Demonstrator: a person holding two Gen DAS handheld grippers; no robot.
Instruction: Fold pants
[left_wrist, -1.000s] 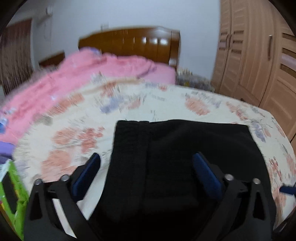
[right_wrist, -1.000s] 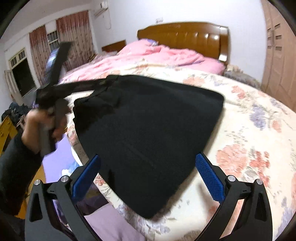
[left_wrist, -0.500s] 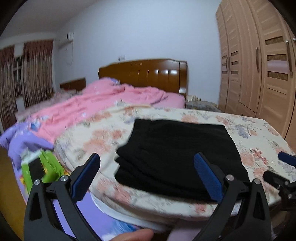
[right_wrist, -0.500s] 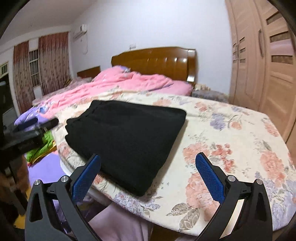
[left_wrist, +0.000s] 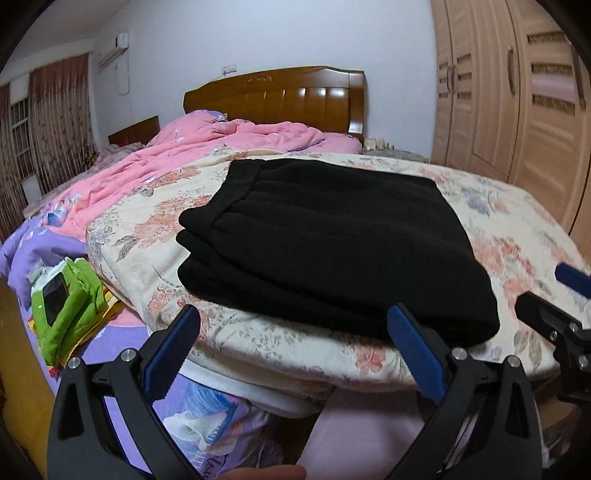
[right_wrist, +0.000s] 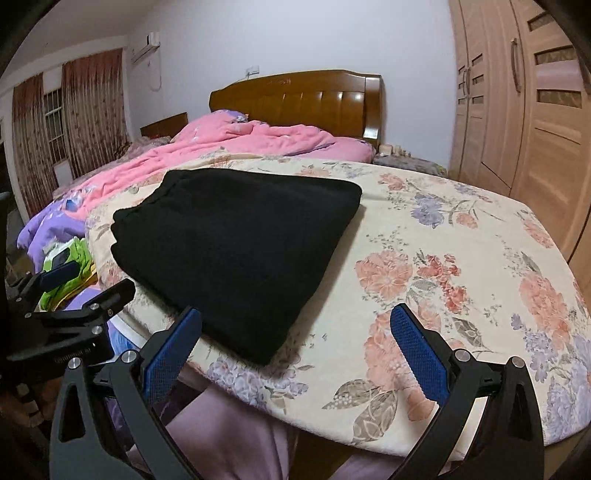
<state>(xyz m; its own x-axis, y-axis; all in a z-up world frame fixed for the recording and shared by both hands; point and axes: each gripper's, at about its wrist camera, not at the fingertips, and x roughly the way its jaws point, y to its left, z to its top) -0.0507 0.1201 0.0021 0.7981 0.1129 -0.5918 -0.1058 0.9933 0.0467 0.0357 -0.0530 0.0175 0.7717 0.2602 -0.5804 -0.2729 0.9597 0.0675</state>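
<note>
pants: black pants (left_wrist: 332, 243) folded into a thick stack, layered edges facing the left side; lying flat on the floral quilt, near its front-left corner, nothing touching them
pants, right view: same stack (right_wrist: 236, 254), one corner close to the quilt's front edge
left hand-held gripper: (left_wrist: 295, 354) jaws spread wide, blue pads bare, nothing between them; held off the bed's front edge, apart from the pants
right hand-held gripper: (right_wrist: 299, 354) also spread wide and empty; held at the front edge of the quilt, to the right of the pants, not touching
cross views: right hand-held gripper shows at the right edge of the left view; left one at the lower left of the right view
floral quilt: (right_wrist: 461, 258) cream with pink and purple flowers, covers the near part of the bed
pink duvet: (left_wrist: 207, 155) bunched behind the quilt, toward the wooden headboard (left_wrist: 288, 99)
green item: (left_wrist: 66, 295) on the purple sheet left of the quilt; maybe a pouch holding a phone, hard to tell
wardrobe: (right_wrist: 524, 110) light wood doors at right
curtains: (right_wrist: 85, 110) reddish, at far left by a window
person: fingertip (left_wrist: 266, 472) at the bottom of the left view
</note>
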